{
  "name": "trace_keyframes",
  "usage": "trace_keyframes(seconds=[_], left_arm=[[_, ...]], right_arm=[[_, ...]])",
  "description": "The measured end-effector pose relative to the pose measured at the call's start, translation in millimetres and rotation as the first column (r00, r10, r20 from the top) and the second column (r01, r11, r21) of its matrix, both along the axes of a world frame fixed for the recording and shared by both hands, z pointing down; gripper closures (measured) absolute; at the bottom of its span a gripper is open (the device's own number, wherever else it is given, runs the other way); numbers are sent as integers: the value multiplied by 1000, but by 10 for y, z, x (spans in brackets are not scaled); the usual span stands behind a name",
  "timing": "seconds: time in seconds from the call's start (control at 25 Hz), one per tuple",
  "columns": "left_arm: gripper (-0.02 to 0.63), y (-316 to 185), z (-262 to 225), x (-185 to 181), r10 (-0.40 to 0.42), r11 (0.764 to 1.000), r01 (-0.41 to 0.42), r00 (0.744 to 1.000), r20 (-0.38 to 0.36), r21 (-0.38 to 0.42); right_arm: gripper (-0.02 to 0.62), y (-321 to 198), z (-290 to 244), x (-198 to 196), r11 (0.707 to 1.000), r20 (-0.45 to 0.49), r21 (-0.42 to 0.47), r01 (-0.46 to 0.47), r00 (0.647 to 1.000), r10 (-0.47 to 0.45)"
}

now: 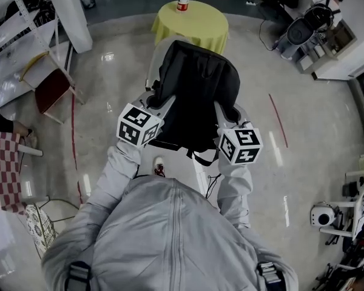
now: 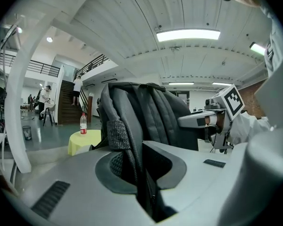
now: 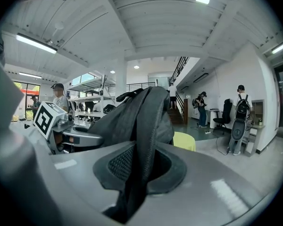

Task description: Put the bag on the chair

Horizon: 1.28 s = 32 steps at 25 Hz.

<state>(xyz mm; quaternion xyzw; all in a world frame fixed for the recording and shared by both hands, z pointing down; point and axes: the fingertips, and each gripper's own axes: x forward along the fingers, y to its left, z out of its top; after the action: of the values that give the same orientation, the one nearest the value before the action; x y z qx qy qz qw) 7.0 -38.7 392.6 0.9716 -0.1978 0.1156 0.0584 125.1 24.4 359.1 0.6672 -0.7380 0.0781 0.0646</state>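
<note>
Head view showed the bag point(image 1: 197, 96) hanging upright on the near side of the yellow worktop point(image 1: 197, 26). The left claw point(image 2: 141, 173) was clenched on its side edge and the right claw point(image 3: 137, 173) on a strap. It looked soft, saggy and fairly light. Gripping both sides high up should stop it slumping.

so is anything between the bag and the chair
Nothing visible does. The left claw and right claw are shut on the bag, which hangs right over the pale chair; the bag hides the seat. The yellow table stands beyond it.
</note>
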Motion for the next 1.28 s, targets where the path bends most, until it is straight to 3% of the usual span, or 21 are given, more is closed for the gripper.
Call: trace_keyframes(seconds=[0.68, 1.08, 1.28], left_arm=[[566, -1456, 182, 412, 2, 999, -2, 1000, 9, -36], [566, -2179, 748, 824, -46, 990, 55, 996, 74, -128], [566, -2467, 1175, 953, -85, 973, 108, 989, 122, -203]], right_arm=[[543, -1455, 176, 430, 999, 12, -37, -11, 1000, 11], [543, -2264, 753, 892, 984, 52, -174, 37, 998, -28], [543, -2635, 1181, 1066, 963, 76, -257, 80, 995, -62]])
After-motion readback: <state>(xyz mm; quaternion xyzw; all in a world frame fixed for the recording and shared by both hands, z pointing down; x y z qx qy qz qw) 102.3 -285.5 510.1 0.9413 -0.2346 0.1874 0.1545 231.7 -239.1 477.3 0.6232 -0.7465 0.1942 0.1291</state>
